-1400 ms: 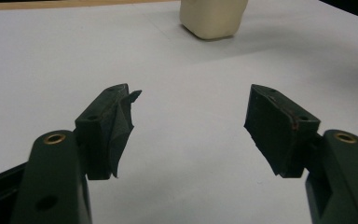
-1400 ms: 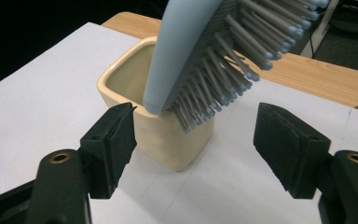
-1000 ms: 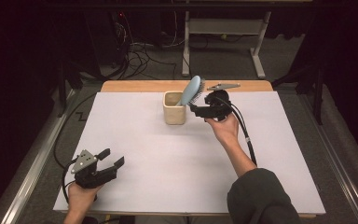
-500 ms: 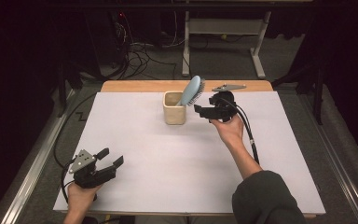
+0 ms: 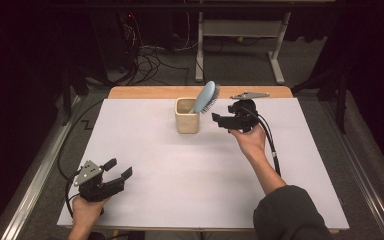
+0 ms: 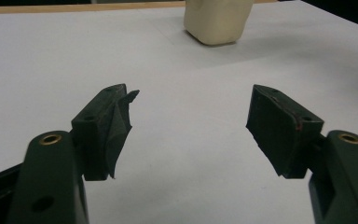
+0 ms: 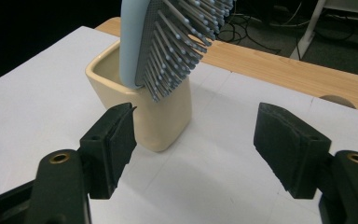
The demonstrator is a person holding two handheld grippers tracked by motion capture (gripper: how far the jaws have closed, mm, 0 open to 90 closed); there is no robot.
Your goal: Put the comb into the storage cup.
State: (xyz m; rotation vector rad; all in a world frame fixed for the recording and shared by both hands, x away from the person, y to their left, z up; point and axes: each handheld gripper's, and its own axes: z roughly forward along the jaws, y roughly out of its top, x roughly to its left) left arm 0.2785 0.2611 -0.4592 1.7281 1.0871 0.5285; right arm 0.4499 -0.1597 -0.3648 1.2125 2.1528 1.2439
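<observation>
On the white table [image 5: 180,180], the right gripper [image 5: 219,120] (jaws spread, empty) sits beside the cup [image 5: 187,116]; the brush [image 5: 205,97] handle is hidden inside.

Table [image 5: 145,150] brightly lit, surroundings dark; gripper views sharp, soft shadows.

No readable txt anywhere, folks: no labels, brands, nos. or signs on the cup [image 5: 187,116], the hairbrush [image 5: 205,97] or the white surface [image 5: 180,165].
</observation>
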